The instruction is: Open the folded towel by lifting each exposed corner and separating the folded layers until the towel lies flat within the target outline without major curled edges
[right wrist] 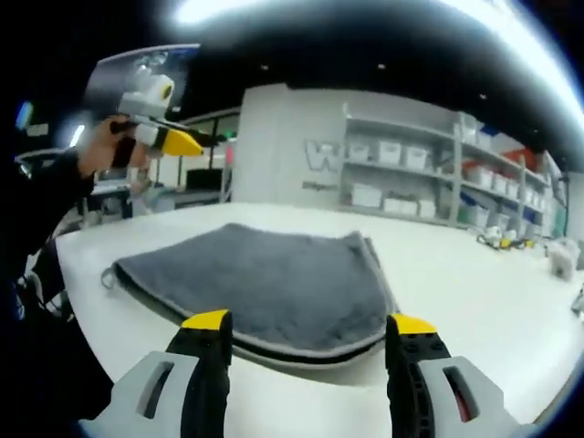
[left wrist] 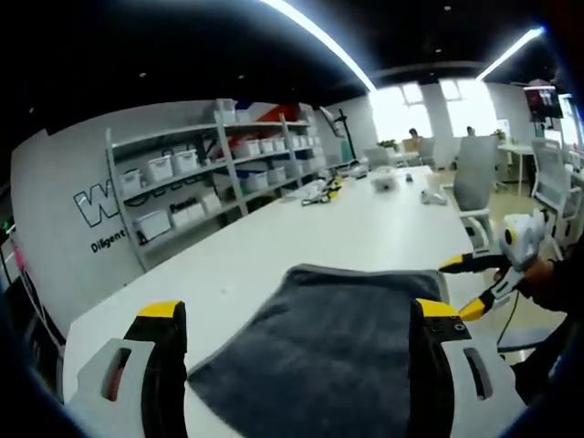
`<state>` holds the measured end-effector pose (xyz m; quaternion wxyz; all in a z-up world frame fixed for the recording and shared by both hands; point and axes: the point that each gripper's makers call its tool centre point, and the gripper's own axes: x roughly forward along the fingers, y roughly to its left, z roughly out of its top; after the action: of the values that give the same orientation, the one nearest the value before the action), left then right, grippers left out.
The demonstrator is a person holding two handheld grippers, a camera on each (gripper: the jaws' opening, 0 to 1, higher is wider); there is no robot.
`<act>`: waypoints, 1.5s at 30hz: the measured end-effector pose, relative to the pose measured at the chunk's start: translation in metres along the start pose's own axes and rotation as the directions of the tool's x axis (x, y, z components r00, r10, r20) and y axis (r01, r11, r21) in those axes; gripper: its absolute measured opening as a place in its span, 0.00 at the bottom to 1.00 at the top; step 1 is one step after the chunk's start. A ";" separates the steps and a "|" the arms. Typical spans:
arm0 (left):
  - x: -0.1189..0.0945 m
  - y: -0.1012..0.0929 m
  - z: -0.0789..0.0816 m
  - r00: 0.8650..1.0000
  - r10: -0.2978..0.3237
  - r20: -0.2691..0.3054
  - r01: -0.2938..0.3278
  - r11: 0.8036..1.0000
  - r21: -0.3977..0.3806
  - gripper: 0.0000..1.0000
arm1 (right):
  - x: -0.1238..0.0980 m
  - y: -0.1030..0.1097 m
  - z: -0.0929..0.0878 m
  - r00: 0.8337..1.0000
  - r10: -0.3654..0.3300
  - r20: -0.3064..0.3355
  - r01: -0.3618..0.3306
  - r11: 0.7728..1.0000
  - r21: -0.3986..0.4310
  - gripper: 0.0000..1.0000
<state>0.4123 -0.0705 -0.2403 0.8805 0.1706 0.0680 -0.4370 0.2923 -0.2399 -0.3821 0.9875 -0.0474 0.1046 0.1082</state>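
Long white table (left wrist: 301, 233), wall shelves (left wrist: 214, 173).

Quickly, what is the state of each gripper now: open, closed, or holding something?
Left gripper: open, holding nothing, above the grey towel.
Right gripper: open, holding nothing.

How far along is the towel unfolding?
Nothing looks done: the grey towel still lies folded on the white table, layered edges stacked. Both the left hand-held gripper and right hand-held gripper are open, holding nothing. Every corner lift and flattening remains.
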 end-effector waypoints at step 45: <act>0.107 0.019 0.005 0.978 -0.143 -0.155 0.163 0.978 0.127 0.93 | 0.023 -0.038 -0.002 0.997 0.047 0.062 -0.067 0.926 0.370 0.21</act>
<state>0.4923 -0.1416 -0.2597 0.8230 0.2571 0.1140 -0.4936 0.3224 -0.2722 -0.3864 0.9774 0.1465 0.0987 0.1163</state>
